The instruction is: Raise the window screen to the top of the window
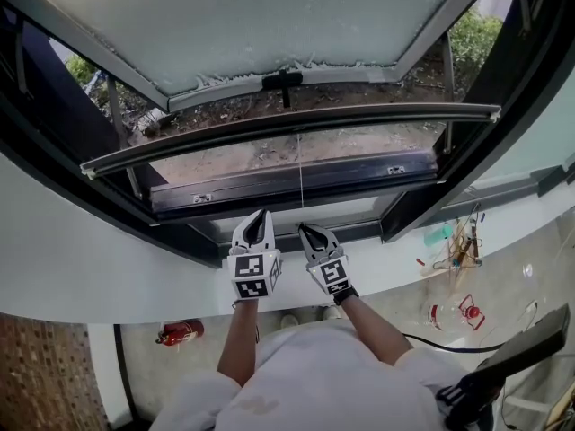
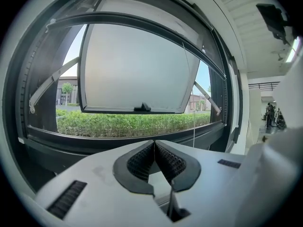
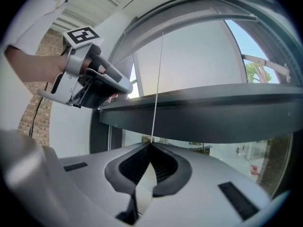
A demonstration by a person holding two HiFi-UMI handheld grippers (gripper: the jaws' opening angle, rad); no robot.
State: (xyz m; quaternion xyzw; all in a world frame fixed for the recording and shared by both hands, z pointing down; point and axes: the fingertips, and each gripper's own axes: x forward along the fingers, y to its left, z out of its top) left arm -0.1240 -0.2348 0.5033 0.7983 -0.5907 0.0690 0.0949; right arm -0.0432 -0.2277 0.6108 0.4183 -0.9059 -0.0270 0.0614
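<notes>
The window screen's dark pull bar (image 1: 296, 126) spans the open window frame, and a thin white cord (image 1: 301, 182) hangs from its middle. My right gripper (image 1: 304, 229) is shut on the cord's lower end; in the right gripper view the cord (image 3: 156, 89) runs taut from the bar (image 3: 203, 112) down into the closed tips (image 3: 151, 144). My left gripper (image 1: 261, 214) is beside it on the left, shut with nothing between its jaws (image 2: 154, 142). In the left gripper view the bar (image 2: 142, 22) arcs overhead and the cord (image 2: 193, 122) hangs to the right.
The glass sash (image 1: 269, 16) is swung outward with a black handle (image 1: 283, 81). A white curved sill (image 1: 90, 259) lies below the frame. On the floor are a red extinguisher (image 1: 180, 332) and loose tools (image 1: 458, 250). A hedge (image 2: 123, 124) grows outside.
</notes>
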